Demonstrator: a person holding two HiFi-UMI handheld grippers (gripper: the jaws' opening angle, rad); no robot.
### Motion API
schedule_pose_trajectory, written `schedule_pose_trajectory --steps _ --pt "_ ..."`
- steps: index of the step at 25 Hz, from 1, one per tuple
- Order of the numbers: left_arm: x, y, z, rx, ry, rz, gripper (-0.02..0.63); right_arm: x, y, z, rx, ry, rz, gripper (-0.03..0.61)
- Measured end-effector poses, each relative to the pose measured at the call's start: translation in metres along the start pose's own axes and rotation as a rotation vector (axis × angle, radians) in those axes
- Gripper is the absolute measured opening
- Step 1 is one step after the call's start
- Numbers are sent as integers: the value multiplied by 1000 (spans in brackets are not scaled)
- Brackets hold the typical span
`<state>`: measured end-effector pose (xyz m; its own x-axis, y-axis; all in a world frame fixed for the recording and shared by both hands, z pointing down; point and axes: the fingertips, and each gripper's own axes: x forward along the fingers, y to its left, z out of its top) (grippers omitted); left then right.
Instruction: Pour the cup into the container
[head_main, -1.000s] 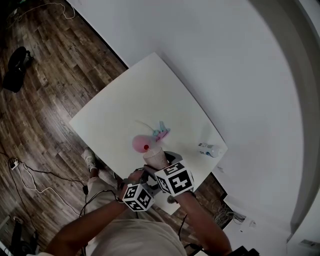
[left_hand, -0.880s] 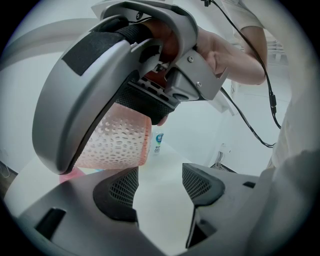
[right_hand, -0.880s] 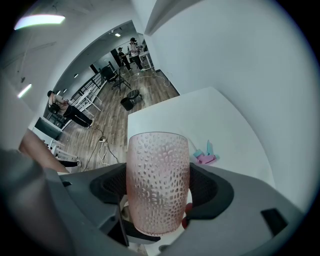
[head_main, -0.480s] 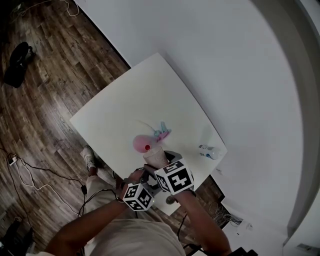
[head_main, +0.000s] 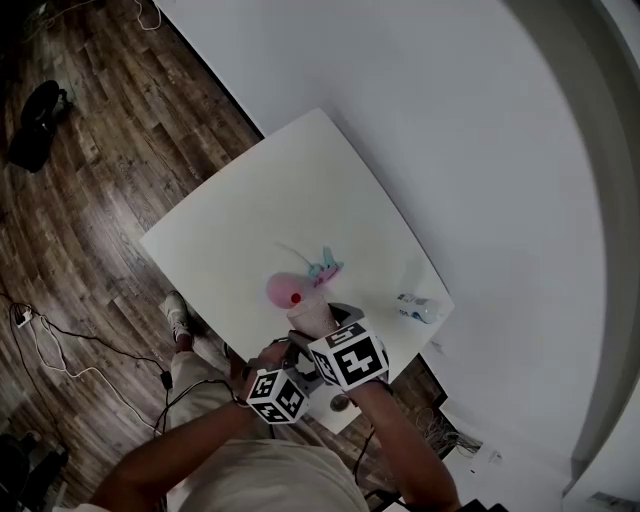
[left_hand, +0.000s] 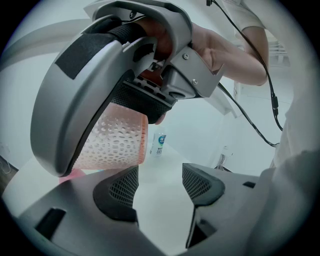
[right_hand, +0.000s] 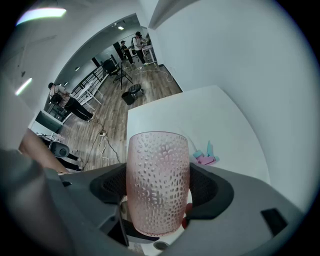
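Note:
A dimpled pink cup (right_hand: 158, 182) sits between the jaws of my right gripper (right_hand: 159, 192), which is shut on its sides. In the head view the cup (head_main: 309, 314) is held just at the near rim of a pink bowl-shaped container (head_main: 279, 288) with a small red thing (head_main: 294, 298) inside. My left gripper (left_hand: 160, 186) is open with nothing between its pads, just below and beside the right gripper and the cup (left_hand: 116, 142). Whether anything is in the cup is hidden.
The white table (head_main: 260, 200) stands against a white wall. Small blue and pink items (head_main: 323, 267) lie just beyond the container, and a small white bottle (head_main: 414, 305) lies near the table's right corner. Wood floor with cables lies to the left.

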<state>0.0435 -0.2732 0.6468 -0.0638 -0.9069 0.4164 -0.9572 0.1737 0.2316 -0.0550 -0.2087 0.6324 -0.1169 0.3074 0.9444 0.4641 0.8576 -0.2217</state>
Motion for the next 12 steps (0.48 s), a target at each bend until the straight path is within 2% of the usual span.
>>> schedule_pose_trajectory --steps 12 --pt "-2 4 2 -30 -21 20 287 5 5 4 -62 96 -26 365"
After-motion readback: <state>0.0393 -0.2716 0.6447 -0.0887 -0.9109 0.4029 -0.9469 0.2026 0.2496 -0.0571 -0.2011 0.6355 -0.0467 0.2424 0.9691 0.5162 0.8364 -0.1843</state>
